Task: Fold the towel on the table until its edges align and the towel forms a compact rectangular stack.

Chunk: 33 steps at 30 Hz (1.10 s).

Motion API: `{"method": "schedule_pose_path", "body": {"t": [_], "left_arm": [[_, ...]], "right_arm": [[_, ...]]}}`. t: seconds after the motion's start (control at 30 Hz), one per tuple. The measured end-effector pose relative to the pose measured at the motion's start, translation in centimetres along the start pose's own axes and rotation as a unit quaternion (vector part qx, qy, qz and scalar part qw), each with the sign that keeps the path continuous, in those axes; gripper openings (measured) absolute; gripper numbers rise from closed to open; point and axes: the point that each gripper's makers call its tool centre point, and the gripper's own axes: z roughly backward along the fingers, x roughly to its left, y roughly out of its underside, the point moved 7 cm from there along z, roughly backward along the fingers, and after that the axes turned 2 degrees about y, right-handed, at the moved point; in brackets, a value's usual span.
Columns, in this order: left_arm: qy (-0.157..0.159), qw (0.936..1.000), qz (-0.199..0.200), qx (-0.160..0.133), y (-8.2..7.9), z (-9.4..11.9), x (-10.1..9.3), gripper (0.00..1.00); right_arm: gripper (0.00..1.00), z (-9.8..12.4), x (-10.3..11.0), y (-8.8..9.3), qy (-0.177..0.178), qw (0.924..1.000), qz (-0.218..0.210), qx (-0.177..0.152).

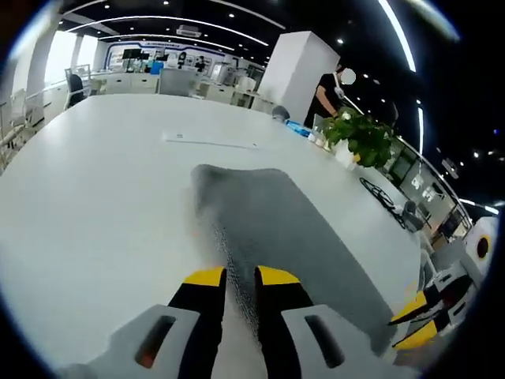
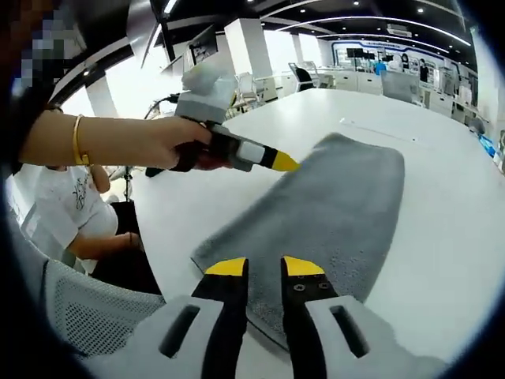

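A plain mid-grey towel with a nubbly looped texture lies on a glossy white table. The left gripper has black jaws capped with bright yellow tips and a light grey body, and the right gripper carries the same black, yellow and grey colouring. In the left gripper view a leafy green plant stands at the far table edge near a person dressed in black, while in the right gripper view a gold bangle circles the wrist of the hand holding the other gripper.
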Motion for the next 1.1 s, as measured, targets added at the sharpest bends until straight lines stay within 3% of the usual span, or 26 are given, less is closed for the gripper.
{"method": "schedule_pose_path", "body": {"t": [0.27, 0.37, 0.53, 0.83, 0.97, 1.1], "left_arm": [[0.005, 0.9995, -0.025, 0.017, 2.3, 2.4, -2.5, 0.17], [0.005, 0.9990, -0.034, 0.028, 3.9, 3.0, -2.5, 0.17], [0.004, 0.9989, -0.029, 0.038, 6.0, 4.4, -4.0, 0.18], [0.002, 0.9985, -0.012, 0.054, 9.1, 5.8, -4.7, 0.18], [-0.004, 0.9988, 0.018, 0.044, 9.4, 6.3, -5.2, 0.18], [-0.007, 0.9989, 0.020, 0.042, 9.8, 6.4, -5.2, 0.18]], "right_arm": [[0.18, 1.6, -2.1, 1.3, 0.032, 0.9992, -0.024, 0.007], [0.19, 2.0, -2.8, 2.0, 0.044, 0.9982, -0.038, 0.013], [0.20, 2.3, -3.4, 3.3, 0.052, 0.9970, -0.050, 0.025], [0.23, 2.3, -3.4, 4.9, 0.056, 0.9954, -0.067, 0.042], [0.25, 2.5, -3.4, 5.6, 0.059, 0.9945, -0.066, 0.055], [0.25, 2.3, -3.6, 6.4, 0.059, 0.9933, -0.079, 0.060]]}}
